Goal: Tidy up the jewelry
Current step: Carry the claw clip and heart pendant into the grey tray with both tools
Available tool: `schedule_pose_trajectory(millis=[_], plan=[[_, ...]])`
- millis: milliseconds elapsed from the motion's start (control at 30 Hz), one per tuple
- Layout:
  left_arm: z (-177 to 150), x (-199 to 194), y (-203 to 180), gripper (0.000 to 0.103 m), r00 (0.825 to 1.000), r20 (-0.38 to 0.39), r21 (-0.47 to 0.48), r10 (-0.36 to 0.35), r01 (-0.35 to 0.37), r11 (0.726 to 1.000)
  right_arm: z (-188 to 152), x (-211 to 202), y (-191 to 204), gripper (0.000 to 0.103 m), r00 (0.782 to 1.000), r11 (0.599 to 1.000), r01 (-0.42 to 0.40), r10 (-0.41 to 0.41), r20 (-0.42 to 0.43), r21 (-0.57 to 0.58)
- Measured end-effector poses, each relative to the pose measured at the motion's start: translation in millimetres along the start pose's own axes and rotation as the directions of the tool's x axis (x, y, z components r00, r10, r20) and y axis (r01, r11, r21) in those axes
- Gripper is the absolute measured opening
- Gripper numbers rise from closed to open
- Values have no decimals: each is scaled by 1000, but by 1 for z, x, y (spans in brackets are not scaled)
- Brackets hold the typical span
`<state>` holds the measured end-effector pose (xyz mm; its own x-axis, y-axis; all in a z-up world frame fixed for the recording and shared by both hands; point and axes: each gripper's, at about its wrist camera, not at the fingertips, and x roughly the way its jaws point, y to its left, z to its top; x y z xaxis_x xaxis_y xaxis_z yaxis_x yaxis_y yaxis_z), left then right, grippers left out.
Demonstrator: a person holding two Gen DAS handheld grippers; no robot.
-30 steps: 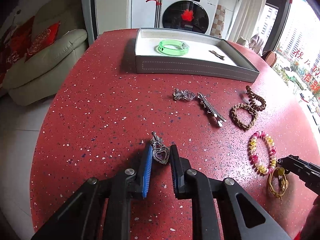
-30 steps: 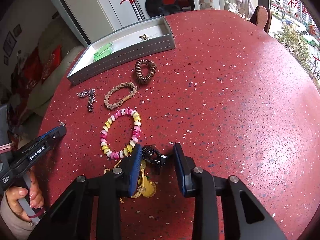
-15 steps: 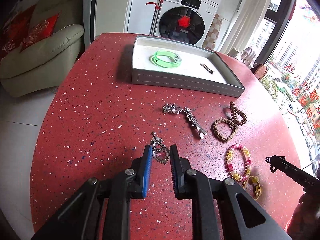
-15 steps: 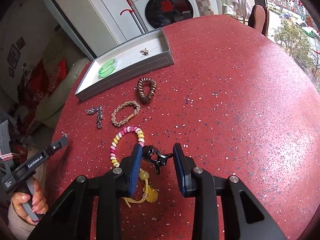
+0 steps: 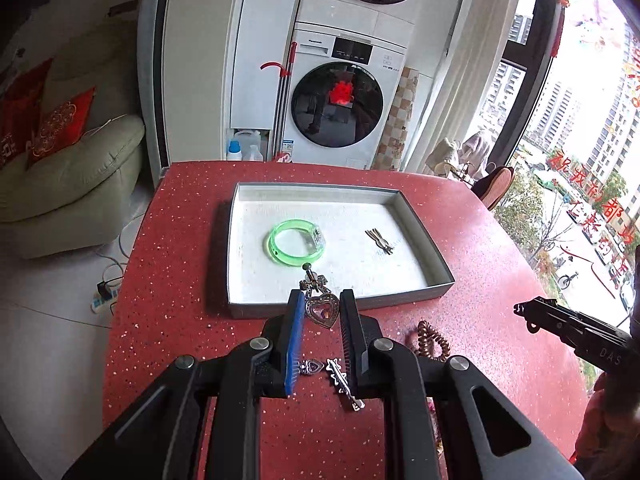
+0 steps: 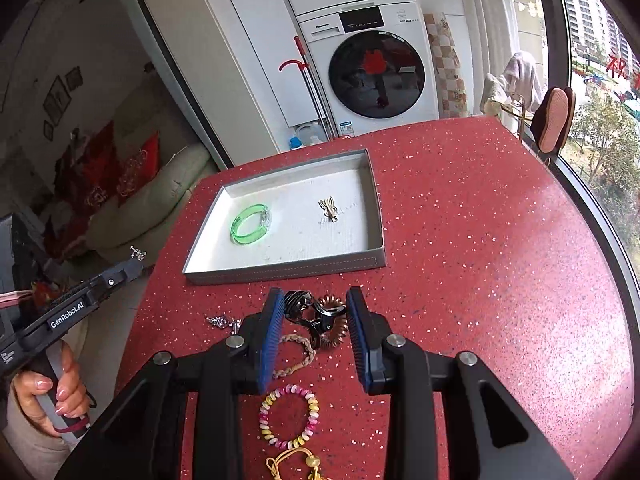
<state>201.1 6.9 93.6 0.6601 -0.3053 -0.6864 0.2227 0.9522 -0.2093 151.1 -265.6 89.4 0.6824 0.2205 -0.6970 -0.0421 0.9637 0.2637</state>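
Observation:
My left gripper (image 5: pixel 319 303) is shut on a silver heart pendant (image 5: pixel 322 310) and holds it raised just before the near wall of the grey tray (image 5: pixel 340 304). The tray holds a green bangle (image 5: pixel 295 242) and a small gold clip (image 5: pixel 379 241). My right gripper (image 6: pixel 315 309) is shut on a black claw clip (image 6: pixel 310 314), lifted above the red table. The tray (image 6: pixel 288 268) lies ahead of it, with the bangle (image 6: pixel 251 225) and gold clip (image 6: pixel 329 209) inside.
On the red table lie a silver hair clip (image 5: pixel 344 382), a brown coil hair tie (image 5: pixel 432 342), a braided bracelet (image 6: pixel 298 354), a pink-yellow bead bracelet (image 6: pixel 289 416) and a yellow cord charm (image 6: pixel 296 465). A sofa stands left, a washing machine beyond the table.
Both grippers have lifted their pieces off the table and moved forward toward the tray. The pendant now hangs at the tray's near wall.

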Motion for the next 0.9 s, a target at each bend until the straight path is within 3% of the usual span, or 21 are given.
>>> schedule_pose_trajectory(millis=[233, 467, 767, 900], plan=[[59, 42, 1, 36, 998, 13, 3, 60, -60, 998, 64, 36, 11, 35, 1000, 999, -2, 3, 15, -48], [96, 102, 13, 36, 995, 7, 2, 103, -103, 995, 97, 96, 5, 35, 1000, 999, 12, -13, -23, -32], [61, 178, 30, 36, 984, -110, 17, 139, -138, 990, 84, 177, -12, 35, 991, 999, 33, -33, -128, -2], [48, 198, 32, 37, 977, -128, 35, 168, -165, 986, 70, 197, -18, 35, 985, 998, 61, -62, -159, -12]])
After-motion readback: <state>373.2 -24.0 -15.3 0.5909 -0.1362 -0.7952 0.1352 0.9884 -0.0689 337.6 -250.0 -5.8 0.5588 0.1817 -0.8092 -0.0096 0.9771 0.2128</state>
